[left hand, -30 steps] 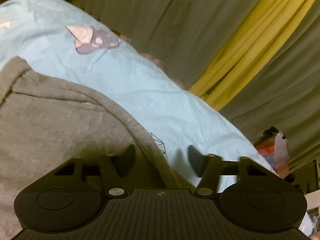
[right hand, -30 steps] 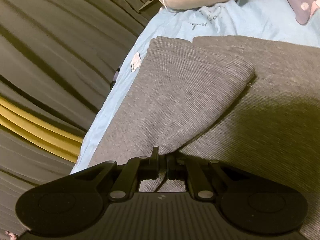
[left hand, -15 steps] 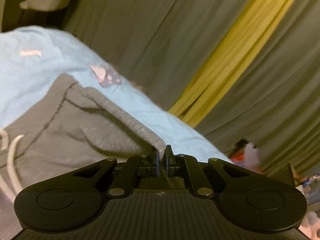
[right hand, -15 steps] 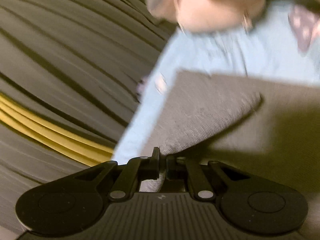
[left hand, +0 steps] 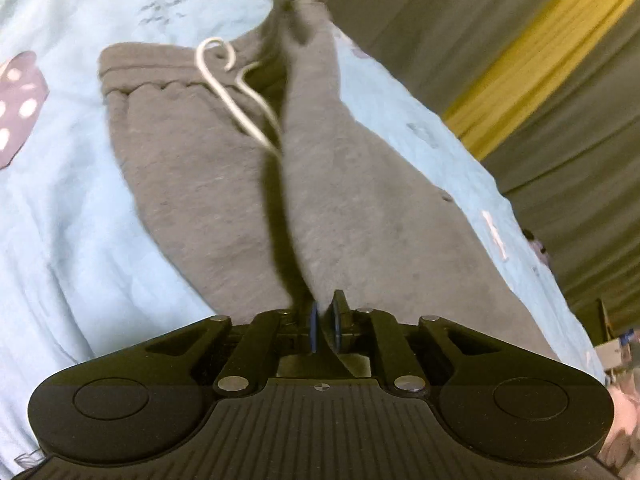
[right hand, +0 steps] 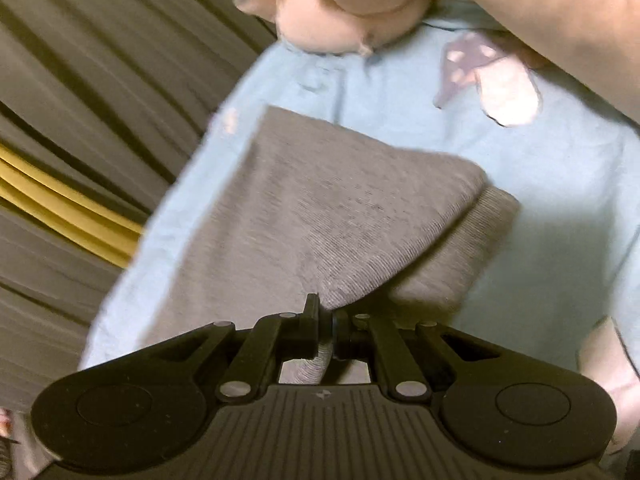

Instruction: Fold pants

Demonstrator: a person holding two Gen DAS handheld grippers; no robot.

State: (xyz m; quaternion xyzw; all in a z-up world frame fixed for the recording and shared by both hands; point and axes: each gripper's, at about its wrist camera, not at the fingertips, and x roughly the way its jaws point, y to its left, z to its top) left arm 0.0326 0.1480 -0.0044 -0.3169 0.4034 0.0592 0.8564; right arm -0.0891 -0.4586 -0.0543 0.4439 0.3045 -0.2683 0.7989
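Here, nearest to the camera, the left gripper [left hand: 325,314] had its jaws almost together, and a thin edge of the grey pants [left hand: 352,216] was pinched between them. The jaws had just closed and then opened by a very small amount, but the cloth was between the pads. From this grip the fabric ran forward and away from the gripper as a raised fold, with a dark shadow just on its left side. Further ahead and a little to the left of the gripper lay the waistband [left hand: 160,68] of the pants, flat on the light blue bedsheet [left hand: 72,240], and the white drawstring [left hand: 236,92] curled across it. Beyond the sheet, far to the right, hung an olive curtain [left hand: 440,12] with a yellow stripe.

The right gripper [right hand: 325,322] was also closed narrowly, holding a bunched corner of the same grey pants [right hand: 320,216] between its fingers. Directly in front of it the cloth spread out as a folded layer, and a ribbed cuff [right hand: 468,248] showed under it, ahead and to the right. Past the pants the blue bedsheet [right hand: 560,184] continued. At the far end, above the sheet, a pale pink soft thing [right hand: 348,12] was visible, too blurred to identify.
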